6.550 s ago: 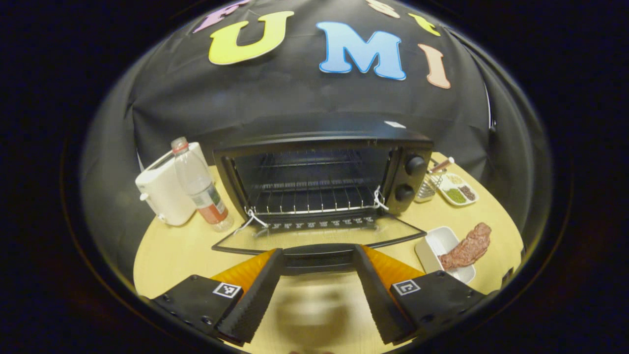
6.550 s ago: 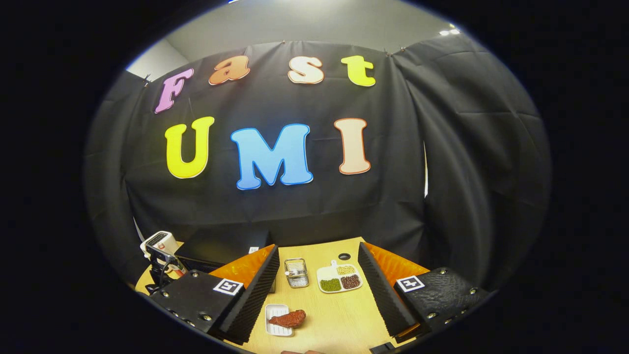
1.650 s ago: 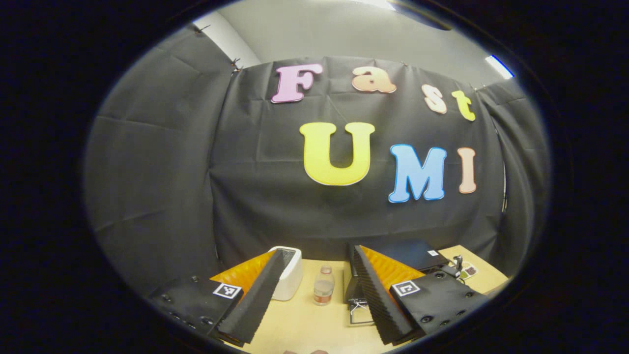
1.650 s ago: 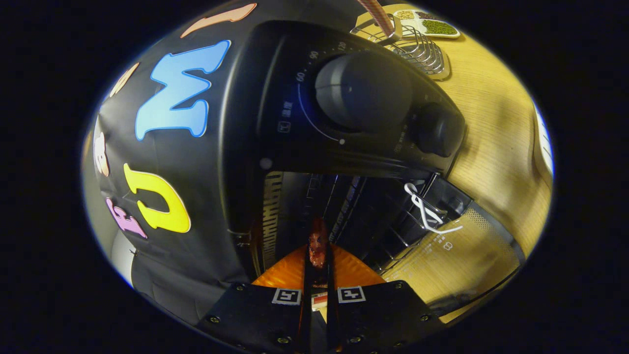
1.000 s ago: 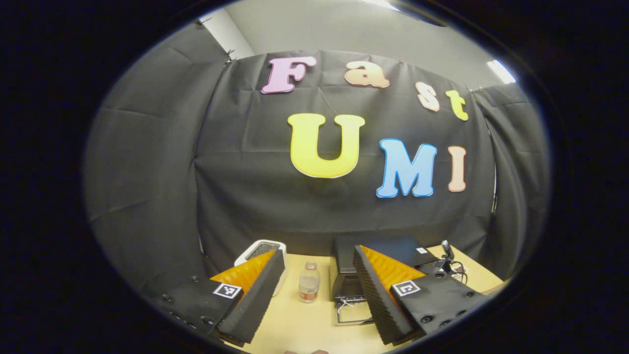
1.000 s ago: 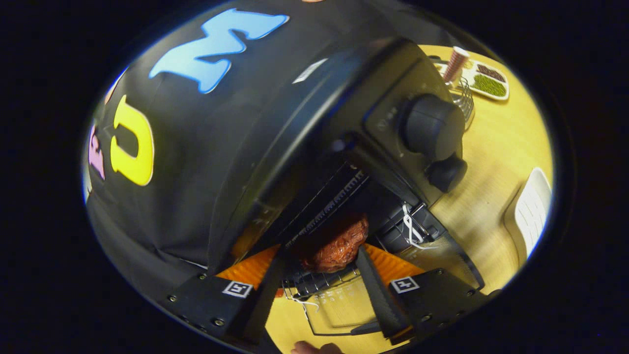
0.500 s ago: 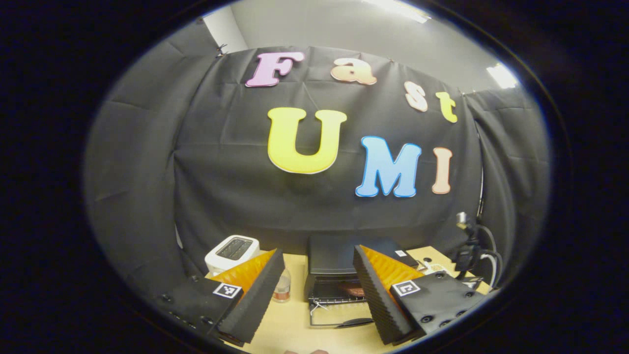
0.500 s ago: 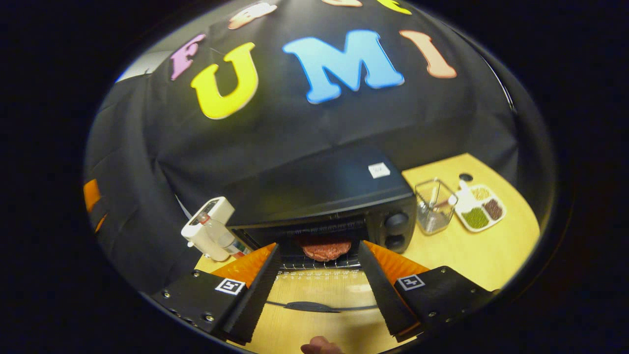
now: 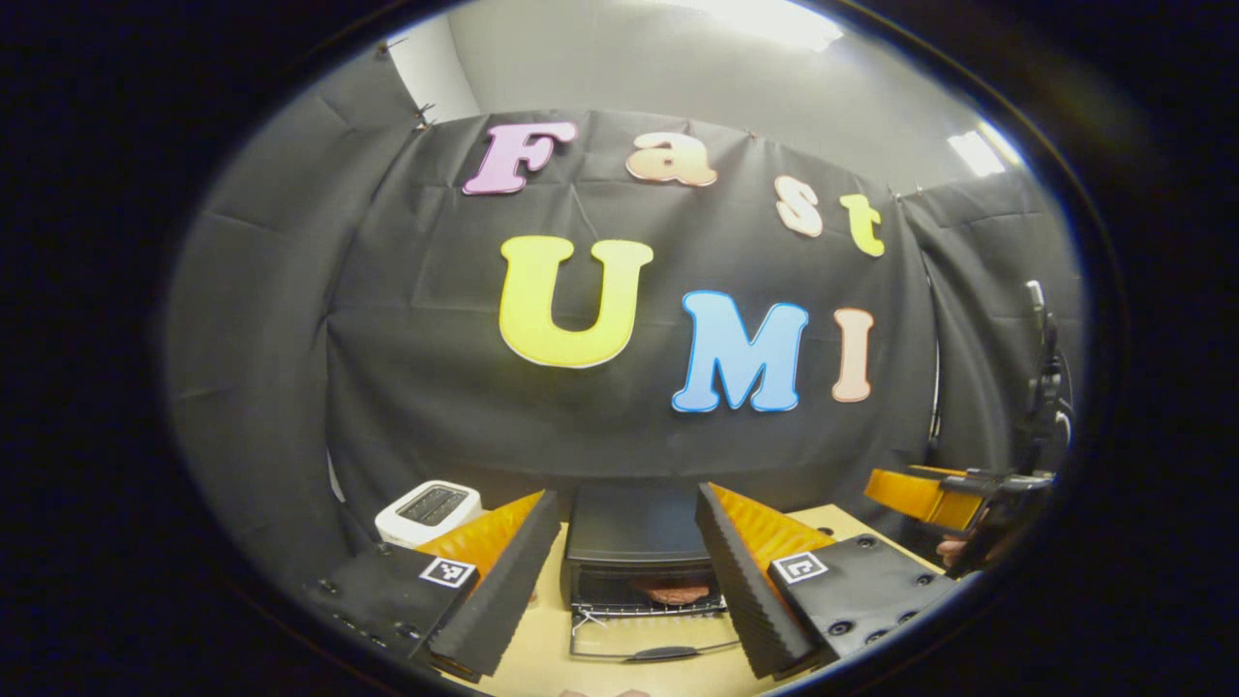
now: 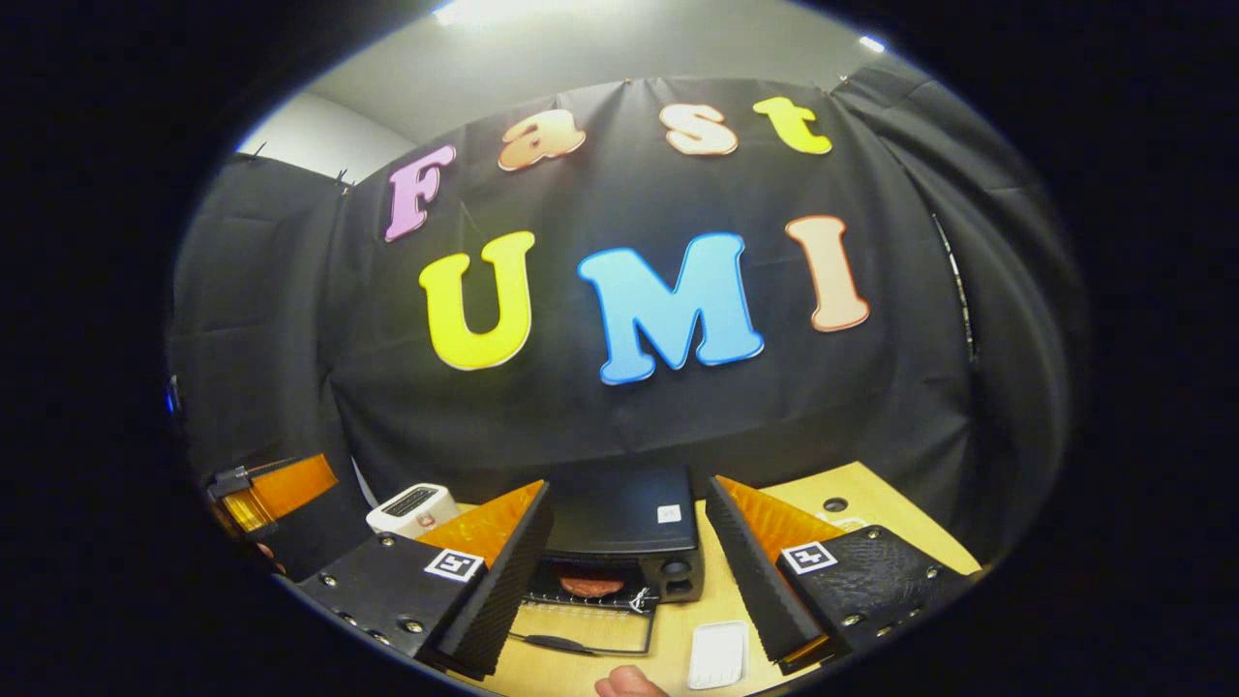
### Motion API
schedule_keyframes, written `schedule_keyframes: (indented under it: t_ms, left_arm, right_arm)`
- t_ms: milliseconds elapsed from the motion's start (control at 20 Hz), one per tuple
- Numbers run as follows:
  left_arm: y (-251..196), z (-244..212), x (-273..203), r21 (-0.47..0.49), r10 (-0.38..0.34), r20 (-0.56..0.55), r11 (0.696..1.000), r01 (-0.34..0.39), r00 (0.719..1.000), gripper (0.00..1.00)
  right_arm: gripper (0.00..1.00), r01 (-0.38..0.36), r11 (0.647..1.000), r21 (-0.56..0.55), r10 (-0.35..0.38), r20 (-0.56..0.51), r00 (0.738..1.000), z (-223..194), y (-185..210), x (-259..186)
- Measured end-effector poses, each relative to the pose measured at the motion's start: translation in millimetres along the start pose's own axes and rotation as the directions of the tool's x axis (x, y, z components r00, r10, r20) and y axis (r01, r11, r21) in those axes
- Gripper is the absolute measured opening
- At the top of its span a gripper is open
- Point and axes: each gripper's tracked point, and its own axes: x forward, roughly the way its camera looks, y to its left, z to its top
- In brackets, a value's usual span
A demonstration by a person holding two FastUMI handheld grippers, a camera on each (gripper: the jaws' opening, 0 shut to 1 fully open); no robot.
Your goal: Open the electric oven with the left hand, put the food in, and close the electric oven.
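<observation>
The black electric oven stands on the wooden table with its glass door folded down flat. A reddish piece of meat lies on the rack inside. My left gripper is open and empty, held high and well back from the oven. In the right gripper view the oven, the meat and the lowered door sit far below my right gripper, which is open and empty. Each view catches the other gripper off to one side.
A white toaster stands left of the oven. An empty white dish lies on the table right of the door. A fingertip shows at the bottom edge. The black cloth wall rises behind the oven.
My right gripper opened and left the meat on the oven rack, then drew back and up. The left gripper has swung to face the oven from farther off.
</observation>
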Motion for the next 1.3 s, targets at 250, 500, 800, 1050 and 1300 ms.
schedule_keyframes:
  t_ms: [250, 500, 800, 1050, 1300]
  left_arm:
    - [-37.5, 0.5, 3.3, 0.005, -0.05, 0.015, 0.999, 0.05, 0.999, 0.99]
    - [-59.1, -26.5, 9.8, -0.002, -0.078, -0.048, 0.997, 0.078, 0.996, 0.98]
    - [-50.3, -122.7, 24.3, -0.037, -0.051, -0.28, 0.998, 0.042, 0.959, 0.99]
    - [-49.4, -189.7, 30.3, -0.041, -0.041, -0.422, 0.999, 0.026, 0.906, 0.99]
    - [-60.1, -268.0, 28.3, -0.055, -0.094, -0.598, 0.996, 0.076, 0.796, 0.95]
  right_arm:
    - [0.96, 0.063, 0.997, -0.04, -0.058, 0.113, 0.992, 37.3, -31.6, -20.5]
    - [0.96, 0.08, 0.996, -0.035, -0.076, 0.086, 0.993, 33.0, -52.3, -25.8]
    - [0.96, 0.099, 0.994, -0.037, -0.096, 0.058, 0.994, 23.6, -69.6, -32.5]
    - [0.96, 0.12, 0.992, -0.043, -0.12, 0.014, 0.993, 9.6, -87.2, -32.9]
    - [0.96, 0.159, 0.986, -0.044, -0.16, -0.031, 0.987, -6.9, -110.4, -33.2]
